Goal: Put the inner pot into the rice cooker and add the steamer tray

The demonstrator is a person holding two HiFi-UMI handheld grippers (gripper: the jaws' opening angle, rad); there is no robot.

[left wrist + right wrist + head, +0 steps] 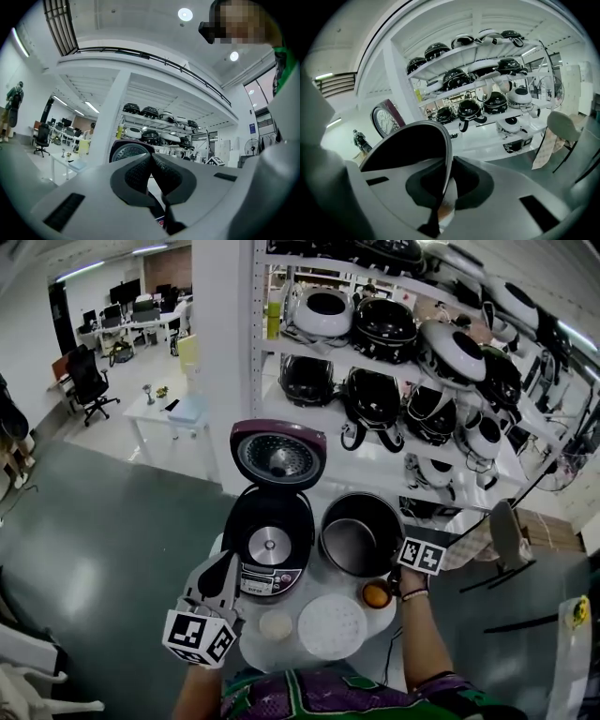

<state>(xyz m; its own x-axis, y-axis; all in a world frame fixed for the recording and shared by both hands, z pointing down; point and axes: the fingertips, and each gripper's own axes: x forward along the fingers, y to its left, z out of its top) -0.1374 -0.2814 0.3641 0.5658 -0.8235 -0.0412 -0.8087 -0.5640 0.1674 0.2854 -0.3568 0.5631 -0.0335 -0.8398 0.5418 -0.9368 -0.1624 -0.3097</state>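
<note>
In the head view the purple rice cooker [270,542] stands on the small white table [317,583] with its lid [278,455] raised and its cavity bare. The dark inner pot [360,532] hangs just right of it, lifted off the table. My right gripper [401,566] is shut on the pot's near rim. In the right gripper view that rim [443,140] runs between the pads of the right gripper [447,161]. The round white steamer tray [331,625] lies flat at the table's front. My left gripper [228,566] hovers before the cooker; the left gripper [151,157] is shut and holds nothing.
An orange cup [376,594] sits under the pot's near side, and a small white disc [276,625] lies left of the tray. White shelves [403,352] with several rice cookers fill the back. A fan [506,532] stands at the right.
</note>
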